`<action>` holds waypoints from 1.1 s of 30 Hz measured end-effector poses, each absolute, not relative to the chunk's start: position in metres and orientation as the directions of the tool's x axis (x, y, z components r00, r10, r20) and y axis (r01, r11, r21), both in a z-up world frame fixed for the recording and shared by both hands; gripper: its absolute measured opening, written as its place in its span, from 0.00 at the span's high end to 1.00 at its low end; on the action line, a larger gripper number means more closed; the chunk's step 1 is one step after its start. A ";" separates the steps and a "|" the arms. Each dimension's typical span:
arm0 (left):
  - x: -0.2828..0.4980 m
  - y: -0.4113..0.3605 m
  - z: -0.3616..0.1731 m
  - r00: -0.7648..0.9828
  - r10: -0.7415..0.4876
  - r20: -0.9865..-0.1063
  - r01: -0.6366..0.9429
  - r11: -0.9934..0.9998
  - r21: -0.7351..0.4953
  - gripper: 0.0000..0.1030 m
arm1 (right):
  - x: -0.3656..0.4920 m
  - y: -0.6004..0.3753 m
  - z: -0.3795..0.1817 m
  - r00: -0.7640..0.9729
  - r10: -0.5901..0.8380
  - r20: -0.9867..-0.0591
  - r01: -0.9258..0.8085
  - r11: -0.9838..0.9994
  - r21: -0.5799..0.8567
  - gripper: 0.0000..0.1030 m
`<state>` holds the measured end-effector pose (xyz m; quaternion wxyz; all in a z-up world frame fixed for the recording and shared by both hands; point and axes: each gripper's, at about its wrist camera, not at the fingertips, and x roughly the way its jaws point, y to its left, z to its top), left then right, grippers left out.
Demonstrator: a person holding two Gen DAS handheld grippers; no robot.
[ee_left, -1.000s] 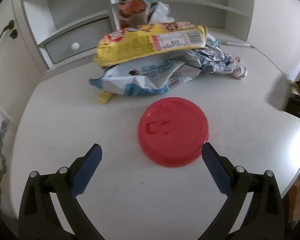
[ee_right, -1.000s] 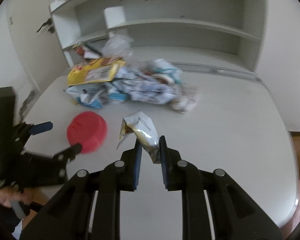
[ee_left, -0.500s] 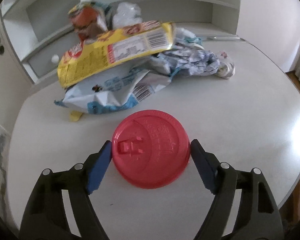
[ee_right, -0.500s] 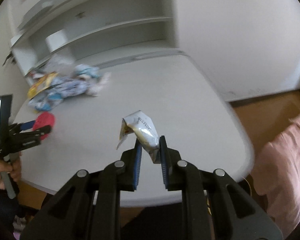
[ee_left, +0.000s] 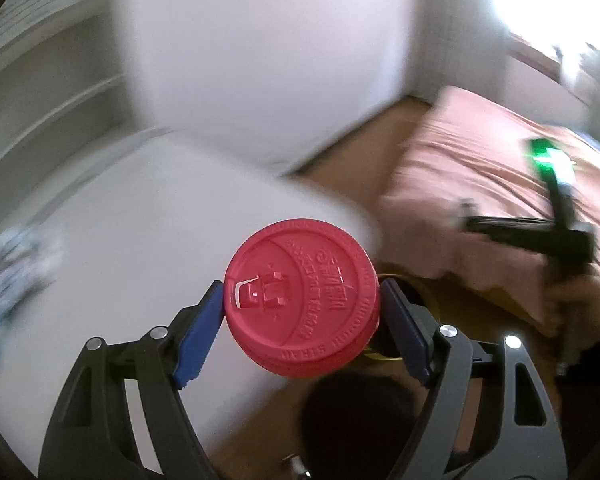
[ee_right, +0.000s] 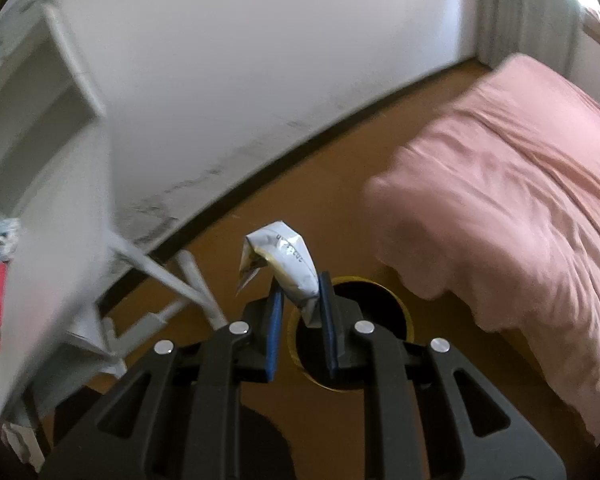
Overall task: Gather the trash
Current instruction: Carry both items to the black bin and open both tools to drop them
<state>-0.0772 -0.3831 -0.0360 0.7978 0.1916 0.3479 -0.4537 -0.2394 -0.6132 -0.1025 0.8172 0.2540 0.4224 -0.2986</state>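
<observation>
1. In the left wrist view, the left gripper [ee_left: 302,312] is closed on the round red plastic cup lid [ee_left: 302,299]. Its blue-padded fingers [ee_left: 199,334] press the rim at 9 and 3 o'clock. The lid is held in the air above the rounded edge of the white table [ee_left: 120,240], its embossed top faces the camera, and the small sip tab is toward 9 o'clock.
2. At 3 o'clock of this view, blurred, the right gripper [ee_left: 466,222] is seen from the side above the pink bedcover [ee_left: 480,160], its fingers pointing toward 9 o'clock.
3. In the right wrist view, the right gripper [ee_right: 300,312] is clamped on the crumpled silver foil wrapper [ee_right: 288,264]. The long axis of the wrapper goes from 5 to 11 o'clock, and its torn end points toward 10 o'clock.
4. Just behind the fingertips, on the brown floor [ee_right: 300,208], stands the dark round bin with a yellow rim [ee_right: 380,304]; the lower end of the wrapper lies in front of its opening.
</observation>
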 end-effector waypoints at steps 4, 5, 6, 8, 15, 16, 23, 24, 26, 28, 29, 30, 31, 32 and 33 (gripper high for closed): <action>-0.127 -0.456 -0.063 0.186 -0.658 -0.730 0.944 0.326 -0.053 0.26 | -0.282 -0.640 -0.134 0.393 -0.272 -0.878 0.755 0.641 0.139 0.82; -0.131 -0.469 -0.072 0.157 -0.658 -0.737 0.952 0.299 -0.064 0.26 | -0.290 -0.646 -0.143 0.379 -0.264 -0.887 0.766 0.627 0.142 0.82; -0.136 -0.484 -0.087 0.128 -0.653 -0.746 0.959 0.275 -0.075 0.26 | -0.295 -0.654 -0.153 0.369 -0.251 -0.895 0.776 0.613 0.149 0.82; -0.139 -0.511 -0.120 0.097 -0.618 -0.780 0.963 0.256 -0.083 0.26 | -0.304 -0.665 -0.173 0.354 -0.222 -0.909 0.792 0.588 0.165 0.82; -0.116 -0.570 -0.213 0.092 -0.519 -0.850 0.958 0.279 -0.066 0.26 | -0.295 -0.691 -0.246 0.316 -0.107 -0.943 0.808 0.550 0.208 0.82; -0.118 -0.576 -0.222 0.096 -0.506 -0.857 0.957 0.285 -0.061 0.26 | -0.292 -0.693 -0.254 0.316 -0.092 -0.944 0.809 0.547 0.217 0.82; -0.105 -0.588 -0.240 0.070 -0.473 -0.878 0.959 0.274 -0.072 0.25 | -0.269 -0.701 -0.279 0.324 -0.041 -0.945 0.800 0.546 0.251 0.82; -0.104 -0.589 -0.243 0.075 -0.471 -0.879 0.960 0.274 -0.065 0.25 | -0.265 -0.702 -0.279 0.325 -0.041 -0.945 0.797 0.549 0.251 0.82; -0.101 -0.593 -0.243 0.082 -0.463 -0.883 0.959 0.278 -0.057 0.18 | -0.260 -0.708 -0.280 0.327 -0.048 -0.944 0.795 0.554 0.247 0.82; -0.097 -0.597 -0.242 0.090 -0.464 -0.881 0.957 0.285 -0.052 0.15 | -0.257 -0.712 -0.280 0.336 -0.044 -0.941 0.793 0.552 0.258 0.77; -0.096 -0.597 -0.241 0.088 -0.465 -0.881 0.958 0.283 -0.054 0.14 | -0.257 -0.712 -0.279 0.335 -0.047 -0.941 0.794 0.553 0.255 0.64; -0.096 -0.598 -0.241 0.088 -0.464 -0.881 0.958 0.283 -0.053 0.13 | -0.255 -0.713 -0.278 0.333 -0.053 -0.941 0.793 0.556 0.250 0.54; -0.096 -0.599 -0.241 0.090 -0.464 -0.881 0.957 0.284 -0.051 0.13 | -0.255 -0.713 -0.275 0.336 -0.064 -0.940 0.793 0.558 0.245 0.41; -0.095 -0.600 -0.241 0.094 -0.462 -0.882 0.957 0.287 -0.049 0.13 | -0.255 -0.712 -0.273 0.337 -0.080 -0.938 0.795 0.559 0.238 0.41; -0.095 -0.599 -0.240 0.096 -0.461 -0.882 0.956 0.291 -0.048 0.13 | -0.256 -0.712 -0.270 0.337 -0.083 -0.938 0.795 0.559 0.236 0.41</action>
